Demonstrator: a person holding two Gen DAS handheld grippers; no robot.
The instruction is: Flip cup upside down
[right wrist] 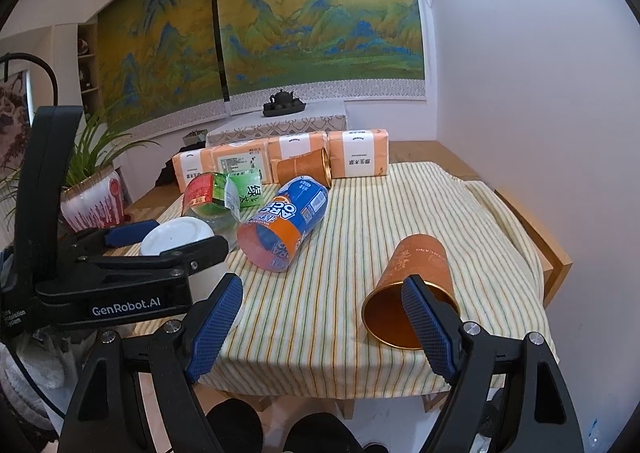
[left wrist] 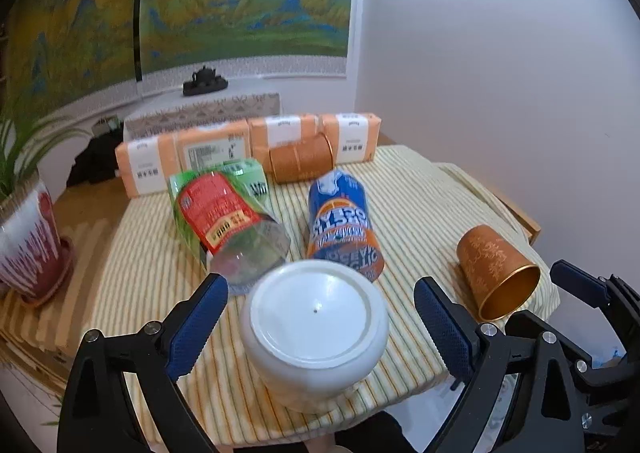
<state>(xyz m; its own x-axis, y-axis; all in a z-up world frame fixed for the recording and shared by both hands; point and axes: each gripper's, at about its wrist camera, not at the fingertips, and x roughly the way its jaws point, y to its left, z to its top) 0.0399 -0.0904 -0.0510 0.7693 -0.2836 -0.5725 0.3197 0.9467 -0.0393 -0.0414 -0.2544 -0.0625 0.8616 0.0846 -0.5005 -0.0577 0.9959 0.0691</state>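
The white cup [left wrist: 316, 329] stands upside down on the striped cloth [left wrist: 420, 205] near the counter's front edge, its flat base up. It sits between the fingers of the left tongs [left wrist: 320, 321], which are spread wide on either side of it; the pads look near the cup's sides but do not press on it. In the right view the cup [right wrist: 176, 235] shows behind the left tongs' black finger.

The right tongs [right wrist: 322, 317] are also spread, holding nothing. Their right finger [right wrist: 428, 325] stands in front of the mouth of an orange cup [right wrist: 416, 285] that lies on its side, mouth toward the camera; whether they touch cannot be told.

Farther back on the cloth lie a blue-and-orange can [left wrist: 344, 225] and a clear bottle with a red label [left wrist: 224, 221], both on their sides, with a green packet [left wrist: 248, 177] behind the bottle. A brown tube [left wrist: 302, 163] lies against a row of orange packs [left wrist: 256, 149] at the far edge. A potted plant [left wrist: 28, 237] stands to the left of the cloth. Beyond, a dark teapot [left wrist: 205, 81] sits on a low cabinet under a wide landscape painting [left wrist: 200, 9]; the right wall is plain white.
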